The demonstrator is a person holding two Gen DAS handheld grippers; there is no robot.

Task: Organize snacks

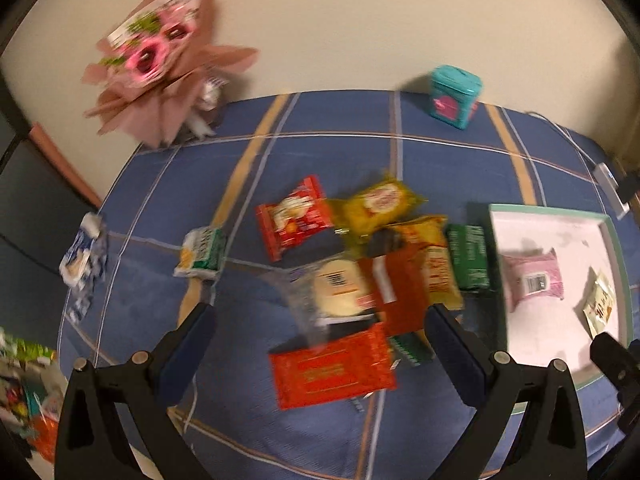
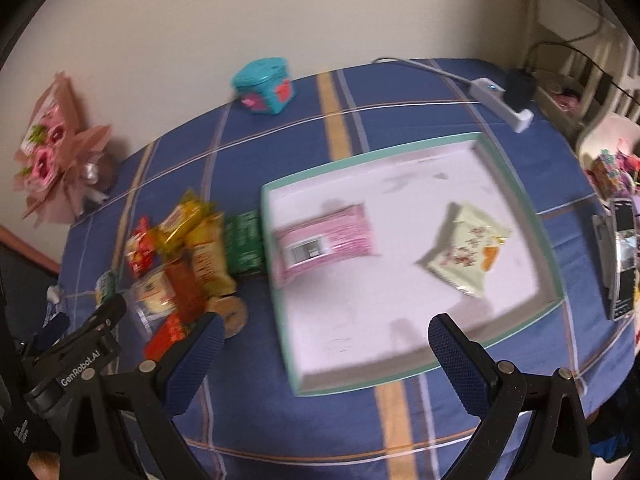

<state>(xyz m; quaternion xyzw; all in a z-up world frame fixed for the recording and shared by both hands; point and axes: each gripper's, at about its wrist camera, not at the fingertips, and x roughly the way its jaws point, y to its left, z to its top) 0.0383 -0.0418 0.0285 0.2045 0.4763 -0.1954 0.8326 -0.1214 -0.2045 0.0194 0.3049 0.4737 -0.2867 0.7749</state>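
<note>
A pile of snack packets point(image 1: 360, 272) lies on the blue checked tablecloth: red point(image 1: 294, 216), yellow point(image 1: 380, 202), clear with a pale round cake point(image 1: 338, 292), orange-red point(image 1: 332, 368) and green point(image 1: 468, 256). The pile also shows in the right wrist view point(image 2: 188, 256). A white tray with a teal rim point(image 2: 516, 200) holds a pink packet point(image 2: 324, 238) and a cream packet point(image 2: 466, 254). My left gripper point(image 1: 320, 344) is open and empty over the pile. My right gripper point(image 2: 326, 344) is open and empty over the tray's near edge.
A teal tin point(image 1: 454, 96) stands at the table's back by the wall. A pink paper bouquet point(image 1: 160, 60) leans at the back left. Two small packets point(image 1: 202, 254) point(image 1: 82, 256) lie left of the pile. A white power strip point(image 2: 504, 100) and a phone point(image 2: 622, 264) lie on the right.
</note>
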